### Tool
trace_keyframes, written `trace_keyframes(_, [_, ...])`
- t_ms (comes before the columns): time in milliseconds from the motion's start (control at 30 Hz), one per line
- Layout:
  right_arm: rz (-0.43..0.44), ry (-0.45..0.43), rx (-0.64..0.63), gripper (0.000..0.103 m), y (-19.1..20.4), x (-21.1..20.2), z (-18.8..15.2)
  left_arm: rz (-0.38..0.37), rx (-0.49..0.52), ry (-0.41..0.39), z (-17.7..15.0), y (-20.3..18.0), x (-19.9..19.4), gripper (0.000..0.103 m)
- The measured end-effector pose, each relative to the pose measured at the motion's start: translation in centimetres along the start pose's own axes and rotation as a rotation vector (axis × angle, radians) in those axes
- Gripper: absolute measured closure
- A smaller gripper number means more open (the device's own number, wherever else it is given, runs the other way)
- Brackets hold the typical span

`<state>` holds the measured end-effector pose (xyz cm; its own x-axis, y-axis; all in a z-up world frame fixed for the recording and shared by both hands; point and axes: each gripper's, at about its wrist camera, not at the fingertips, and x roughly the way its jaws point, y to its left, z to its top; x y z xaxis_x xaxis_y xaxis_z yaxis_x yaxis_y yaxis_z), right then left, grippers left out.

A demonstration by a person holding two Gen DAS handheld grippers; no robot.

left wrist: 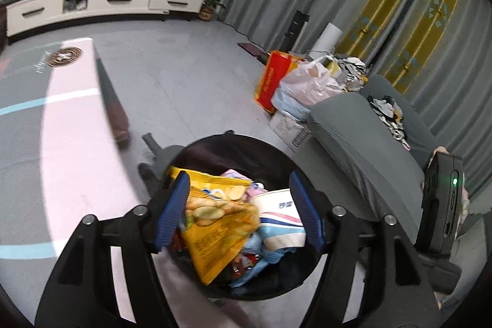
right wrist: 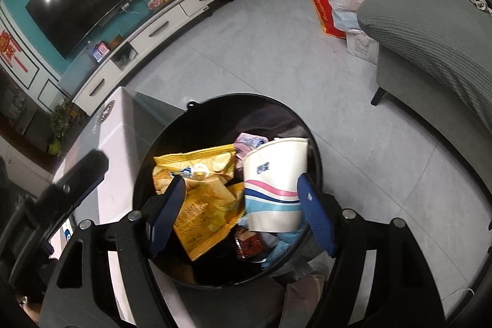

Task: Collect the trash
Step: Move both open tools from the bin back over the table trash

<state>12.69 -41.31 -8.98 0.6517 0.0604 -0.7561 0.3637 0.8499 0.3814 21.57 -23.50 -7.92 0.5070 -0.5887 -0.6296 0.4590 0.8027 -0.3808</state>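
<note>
Bin: a round black trash bin [right wrist: 172, 149] stood on the grey tile floor between a pale low table [right wrist: 101, 189] and a grey sofa [right wrist: 430, 36]; both grippers hovered above its mouth.
Contents: a yellow potato chip bag [right wrist: 203, 205] lay crumpled on top, beside a white paper cup [right wrist: 273, 189] with pink and blue stripes, tilted with its mouth toward the far wall of the bin; smaller wrappers in pink, red and blue sat underneath.
Left gripper: the left gripper [left wrist: 240, 211] had its blue pads spread wide and held nothing; chip bag [left wrist: 215, 223] and cup [left wrist: 279, 217] showed between them, below.
Right gripper: the right gripper [right wrist: 243, 214] was likewise wide open and empty; whether its right pad touched the cup could not be told.
Progress: judging by the heap, the collecting looked well along, and both claws appeared to have let go over the bin.
Handling, chip bag: likely very light, slick and crinkly; a pinch on the crimped seam edge would hold better than on the slippery face.
Handling, cup: light, thin-walled and easily crushed; a gentle pinch across the rim or side wall would suit.
Elsewhere: a red carton [left wrist: 270, 79] and plastic bags [left wrist: 307, 82] stood by the sofa end, well apart from the bin.
</note>
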Motion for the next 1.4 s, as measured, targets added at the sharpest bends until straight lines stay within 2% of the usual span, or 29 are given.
trace_keyframes(167, [0.039, -0.042, -0.046, 0.029, 1.9, -0.6, -0.2, 0.063, -0.008, -0.051, -1.3, 1.5, -3.2, 0.029])
trace_keyframes(267, [0.064, -0.062, -0.093, 0.029, 3.6, -0.9, -0.6, 0.121, -0.037, -0.07, -2.7, 3.6, -5.5, 0.027])
trace_keyframes(400, [0.095, -0.06, -0.162, 0.029, 6.5, -0.7, -1.4, 0.283, -0.121, -0.086, -4.4, 8.1, -8.7, 0.025])
trace_keyframes(500, [0.115, -0.041, -0.2, 0.029, 9.0, -0.1, -2.1, 0.373, -0.208, -0.119, -5.3, 11.6, -11.3, 0.022])
trace_keyframes(667, [0.159, -0.009, -0.225, 0.029, 12.5, 1.1, -3.2, 0.467, -0.328, -0.123, -5.8, 16.8, -13.6, 0.02])
trace_keyframes(900, [0.2, 0.024, -0.272, 0.029, 15.6, 2.2, -4.3, 0.593, -0.386, -0.078, -5.4, 21.4, -12.9, 0.02])
trace_keyframes(1200, [0.22, 0.062, -0.296, 0.029, 17.7, 3.3, -5.0, 0.695, -0.305, 0.009, -3.9, 22.2, -9.1, 0.02])
trace_keyframes(1267, [0.224, 0.066, -0.309, 0.029, 18.2, 3.4, -5.2, 0.716, -0.275, 0.03, -3.7, 22.1, -8.4, 0.024])
trace_keyframes(1333, [0.23, 0.069, -0.316, 0.029, 18.6, 3.5, -5.3, 0.706, -0.273, 0.052, -3.8, 22.4, -7.9, 0.034])
trace_keyframes(1400, [0.234, 0.072, -0.317, 0.029, 18.8, 3.6, -5.4, 0.685, -0.287, 0.048, -4.0, 22.9, -8.2, 0.035])
